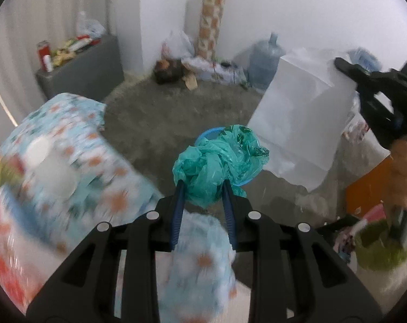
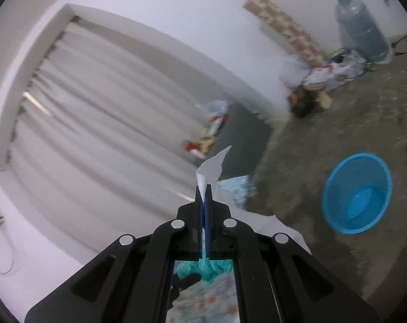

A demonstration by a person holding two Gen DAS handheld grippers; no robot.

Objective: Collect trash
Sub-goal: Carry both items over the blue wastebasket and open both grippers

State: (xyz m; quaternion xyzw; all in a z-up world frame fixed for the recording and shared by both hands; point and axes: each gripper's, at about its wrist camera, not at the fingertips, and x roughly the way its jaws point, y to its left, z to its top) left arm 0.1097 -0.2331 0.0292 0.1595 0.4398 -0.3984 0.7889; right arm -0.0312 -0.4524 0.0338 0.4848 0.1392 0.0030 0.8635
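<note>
The left claw grips a crumpled green bag, held in the air over the floor with the blue basket showing just behind it; the right claw is pinched flat on a white paper, which hangs from it. Both pieces of trash seem lifted and in transit, so the carrying step is in hand; the basket stands empty on the floor, well to the side in the right view. Next, I judge, each claw must come over the rim and let go; the light paper could drift wide.
</note>
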